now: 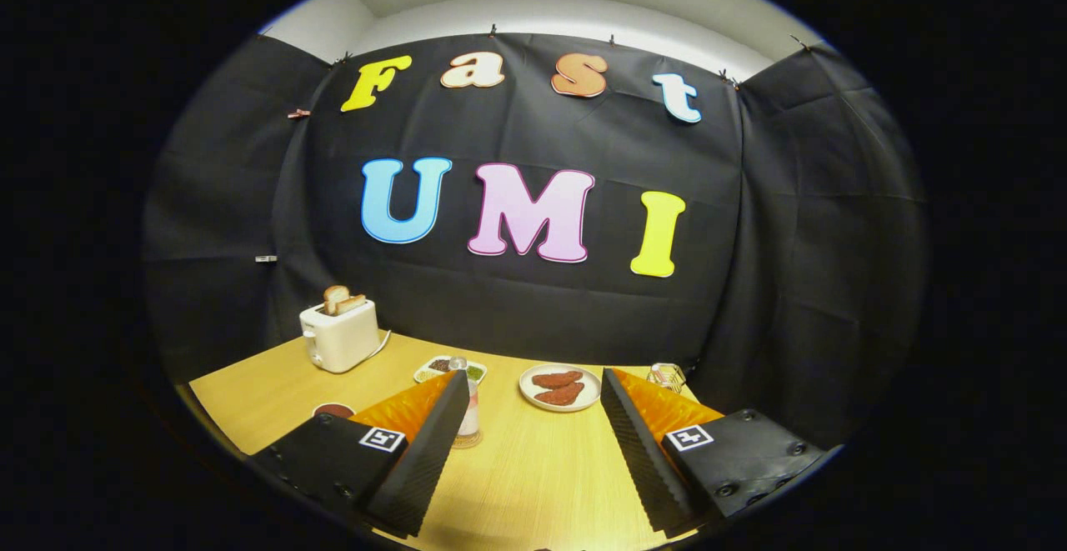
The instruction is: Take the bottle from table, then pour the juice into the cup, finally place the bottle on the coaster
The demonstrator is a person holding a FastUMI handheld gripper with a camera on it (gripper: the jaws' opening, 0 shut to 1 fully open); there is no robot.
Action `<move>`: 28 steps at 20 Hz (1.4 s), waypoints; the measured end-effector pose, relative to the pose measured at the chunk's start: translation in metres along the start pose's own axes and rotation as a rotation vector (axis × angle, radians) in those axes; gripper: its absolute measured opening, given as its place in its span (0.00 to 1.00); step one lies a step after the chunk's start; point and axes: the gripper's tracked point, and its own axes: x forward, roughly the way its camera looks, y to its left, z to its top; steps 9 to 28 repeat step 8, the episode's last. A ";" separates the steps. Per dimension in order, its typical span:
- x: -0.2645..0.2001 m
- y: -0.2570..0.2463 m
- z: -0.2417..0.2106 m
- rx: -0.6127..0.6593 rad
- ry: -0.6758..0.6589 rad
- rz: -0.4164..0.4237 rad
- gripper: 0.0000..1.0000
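My tongs (533,418) stand spread wide, their ribbed wedge-shaped fingers (433,443) pinching nothing, with bare desk between them. Just past the tip of the left finger stands the small clear bottle (468,409) with a pale cap, upright on a round tan coaster (467,441), half hidden by that finger. Beside the left finger I see the rim of a round dark cup (333,410). Beyond the fingers lies a white round plate (560,388) with reddish-brown pieces, a shallow divided tray (448,368) behind the bottle, and a small wire object (667,376) near the right finger. Farther left sits a glossy white toaster (339,333) holding toast. The light wooden desk (533,476) shows fine grain.
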 end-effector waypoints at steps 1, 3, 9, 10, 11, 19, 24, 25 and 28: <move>-0.002 0.001 0.001 0.004 -0.002 -0.002 0.97; 0.005 0.010 0.000 0.010 -0.004 0.005 0.97; 0.013 0.021 0.008 0.066 -0.020 0.020 0.97; 0.013 0.021 0.008 0.066 -0.020 0.020 0.97; 0.013 0.021 0.008 0.066 -0.020 0.020 0.97; 0.013 0.021 0.008 0.066 -0.020 0.020 0.97; 0.013 0.021 0.008 0.066 -0.020 0.020 0.97; 0.013 0.021 0.008 0.066 -0.020 0.020 0.97; 0.013 0.021 0.008 0.066 -0.020 0.020 0.97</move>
